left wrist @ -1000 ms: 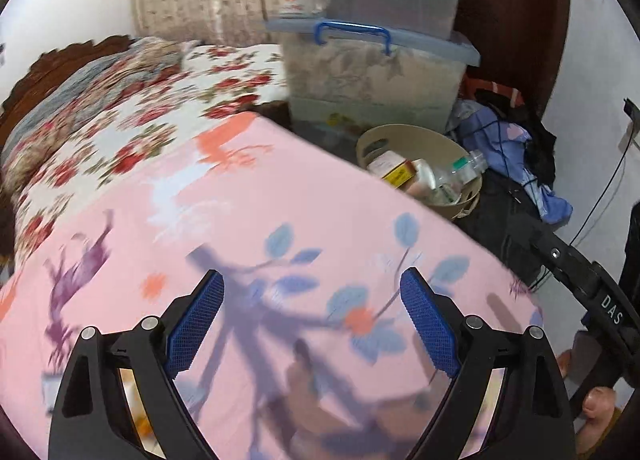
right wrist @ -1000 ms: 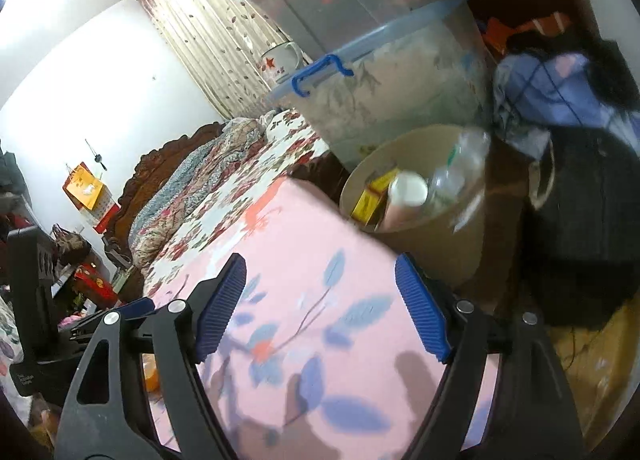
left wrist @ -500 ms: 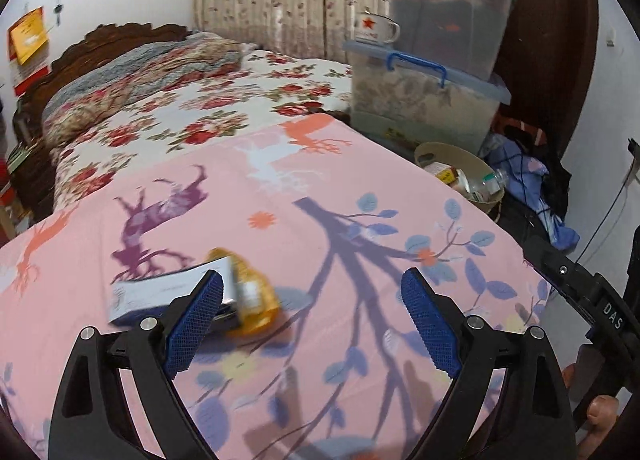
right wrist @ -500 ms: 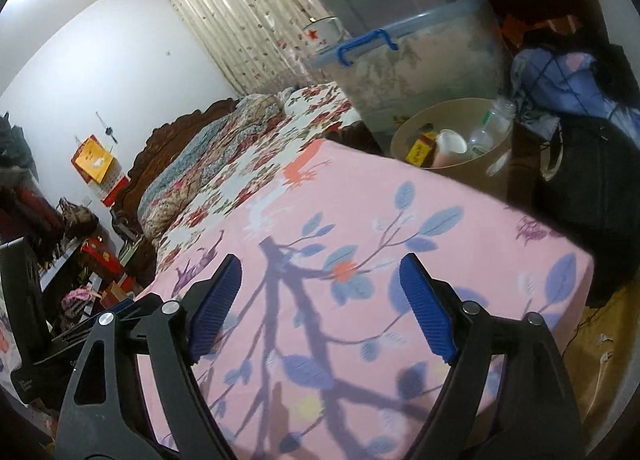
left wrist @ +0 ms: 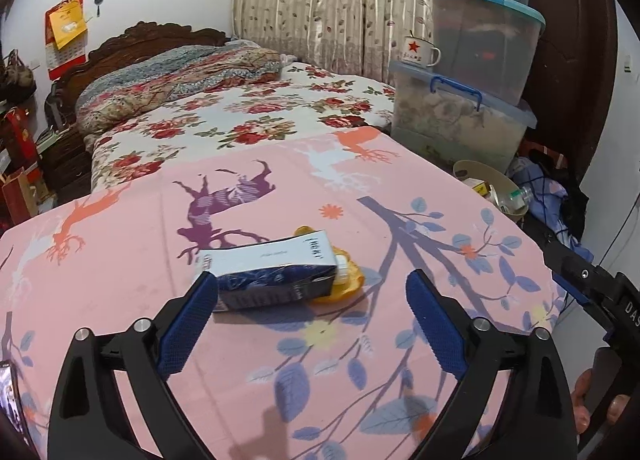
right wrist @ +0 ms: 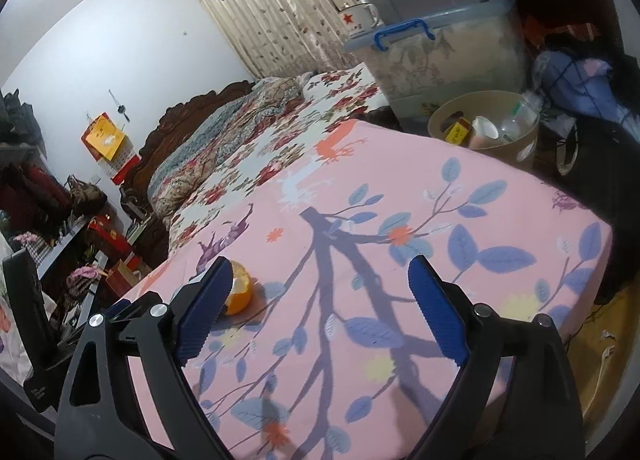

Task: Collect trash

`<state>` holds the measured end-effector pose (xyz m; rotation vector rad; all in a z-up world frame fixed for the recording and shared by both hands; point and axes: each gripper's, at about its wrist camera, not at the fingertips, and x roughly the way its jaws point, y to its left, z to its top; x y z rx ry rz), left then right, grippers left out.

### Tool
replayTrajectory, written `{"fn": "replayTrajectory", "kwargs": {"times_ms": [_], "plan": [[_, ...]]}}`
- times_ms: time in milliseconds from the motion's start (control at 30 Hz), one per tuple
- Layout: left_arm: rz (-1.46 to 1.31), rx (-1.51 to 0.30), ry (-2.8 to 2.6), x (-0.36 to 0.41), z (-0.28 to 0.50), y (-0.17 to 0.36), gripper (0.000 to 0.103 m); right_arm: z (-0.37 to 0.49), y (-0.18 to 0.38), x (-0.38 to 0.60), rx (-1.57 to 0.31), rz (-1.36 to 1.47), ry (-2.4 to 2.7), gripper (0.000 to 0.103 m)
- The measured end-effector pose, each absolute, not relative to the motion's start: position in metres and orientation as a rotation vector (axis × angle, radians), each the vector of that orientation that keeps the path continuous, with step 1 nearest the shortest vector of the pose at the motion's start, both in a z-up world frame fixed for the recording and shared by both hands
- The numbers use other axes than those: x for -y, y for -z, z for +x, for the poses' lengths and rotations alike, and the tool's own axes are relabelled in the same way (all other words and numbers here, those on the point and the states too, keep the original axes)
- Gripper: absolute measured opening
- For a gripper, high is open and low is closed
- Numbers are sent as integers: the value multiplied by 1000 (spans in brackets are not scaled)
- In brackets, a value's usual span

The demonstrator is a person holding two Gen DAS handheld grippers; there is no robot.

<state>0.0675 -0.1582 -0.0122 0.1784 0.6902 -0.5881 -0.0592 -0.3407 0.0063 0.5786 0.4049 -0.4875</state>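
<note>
Bedroom, pink printed sheet over bed end, floral bedding behind. Lay on sheet: dark-blue and white carton on its side, orange peel touching its far end, half hidden behind it. Left gripper hovered just short of carton, jaws wide, had just been opening further, nothing gripped; carton's near corner just beside left blue pad, contact unclear. Right gripper also spread wide over bare sheet, jaws just been opening too, nothing between them; orange peel partly hidden behind its left finger. Tan bin sat on floor past bed's far right corner, beside stacked clear storage boxes; already held plastic bottle, yellow box, cup-like item. Enamel mug on lower box lid. Curtain at back wall.
</note>
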Motion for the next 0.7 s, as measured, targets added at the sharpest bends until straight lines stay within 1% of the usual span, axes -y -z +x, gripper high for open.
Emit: {"fn": "replayTrajectory", "kwargs": {"times_ms": [333,467,700], "plan": [[177,-699,542,140,70,17,91,-51,-4,322,-440,566,447,90],[184,-690,511,131,71,19,94,-50,-4,323,-441,579,453,90],[156,-749,521,119,84,26,94,-44,-1,324,-459,591,452,90]]}}
